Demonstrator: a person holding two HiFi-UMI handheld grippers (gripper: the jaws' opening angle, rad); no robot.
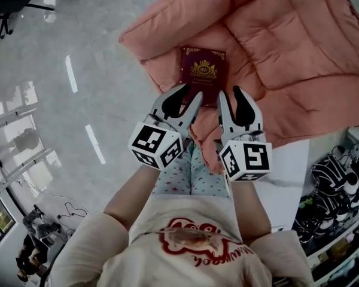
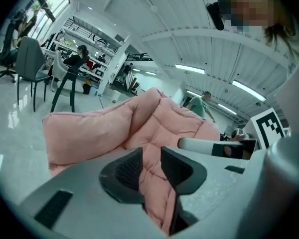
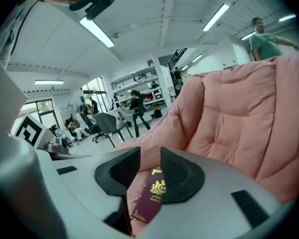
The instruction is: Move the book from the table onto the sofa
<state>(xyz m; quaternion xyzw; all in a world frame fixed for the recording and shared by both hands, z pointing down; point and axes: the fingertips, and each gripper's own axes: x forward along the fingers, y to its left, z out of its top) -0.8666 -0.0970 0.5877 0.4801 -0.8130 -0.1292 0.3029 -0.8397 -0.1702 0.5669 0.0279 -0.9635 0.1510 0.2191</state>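
A dark red book point(image 1: 202, 73) lies flat on a pink cushioned sofa point(image 1: 287, 52). The person's left tool point(image 1: 189, 94) and right tool point(image 1: 230, 92) hover side by side near the book's closer edge, each with its jaws slightly spread and pinching nothing.

"What lies round me?"
"Glossy grey floor point(image 1: 78, 52) from nine to twelve o'clock, a cluttered rack point(image 1: 338, 220) at four."
"Anyone near?"
"I see one person point(image 1: 27, 253) at seven o'clock, well apart."
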